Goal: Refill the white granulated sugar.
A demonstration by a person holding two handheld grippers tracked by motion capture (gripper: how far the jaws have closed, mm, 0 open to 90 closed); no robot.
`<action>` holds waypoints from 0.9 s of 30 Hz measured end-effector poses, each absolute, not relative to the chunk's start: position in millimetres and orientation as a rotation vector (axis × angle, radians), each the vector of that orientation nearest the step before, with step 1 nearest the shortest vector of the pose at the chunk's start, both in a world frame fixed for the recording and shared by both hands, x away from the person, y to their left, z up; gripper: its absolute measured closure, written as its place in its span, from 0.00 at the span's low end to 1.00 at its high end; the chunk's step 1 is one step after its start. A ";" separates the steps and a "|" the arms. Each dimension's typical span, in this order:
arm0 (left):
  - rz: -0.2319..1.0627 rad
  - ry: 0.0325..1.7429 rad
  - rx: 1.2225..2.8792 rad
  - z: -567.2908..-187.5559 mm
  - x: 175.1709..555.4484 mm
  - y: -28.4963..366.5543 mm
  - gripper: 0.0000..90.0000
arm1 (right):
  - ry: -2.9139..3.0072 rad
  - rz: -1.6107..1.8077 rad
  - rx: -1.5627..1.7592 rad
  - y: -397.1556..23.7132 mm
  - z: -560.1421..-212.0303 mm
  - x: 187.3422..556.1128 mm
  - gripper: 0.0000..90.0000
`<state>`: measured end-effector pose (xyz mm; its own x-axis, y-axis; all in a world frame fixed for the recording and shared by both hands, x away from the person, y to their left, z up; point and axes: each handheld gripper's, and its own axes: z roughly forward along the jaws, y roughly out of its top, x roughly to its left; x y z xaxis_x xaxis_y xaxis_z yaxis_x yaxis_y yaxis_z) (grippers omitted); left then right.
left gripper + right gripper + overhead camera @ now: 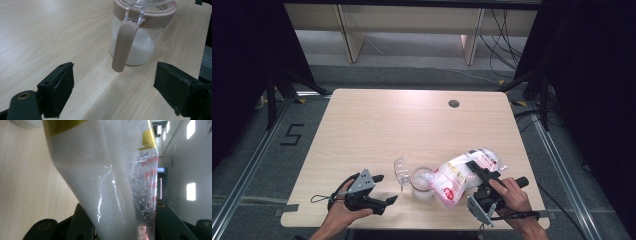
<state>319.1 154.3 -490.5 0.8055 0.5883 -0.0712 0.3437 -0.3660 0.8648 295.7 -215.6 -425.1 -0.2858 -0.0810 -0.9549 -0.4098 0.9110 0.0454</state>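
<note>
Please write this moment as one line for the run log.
right gripper: shut on clear plastic bag of white granules, tilted over glass jar | left gripper: open, empty | clear glass jar with pink rim: partly filled

One bag of white grains, one glass jar (lid hinged open), both near the table front edge; two grippers.

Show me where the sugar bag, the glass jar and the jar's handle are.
sugar bag [457,176], high view, middle of the bag's printed side.
glass jar [146,42], left gripper view, clear wall over the white grains.
handle [122,45], left gripper view, middle of the beige grip.
</note>
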 end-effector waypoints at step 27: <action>0.306 0.721 1.988 -490.0 317.5 154.6 0.18 | 1.932 0.718 -0.087 -236.0 -446.7 305.7 0.80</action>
<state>317.5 154.6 -490.0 0.7938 0.6029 -0.0800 0.3612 -0.3614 0.8596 305.7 -236.0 -446.7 -0.4701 0.2489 -0.8468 -0.3646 0.8190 0.4431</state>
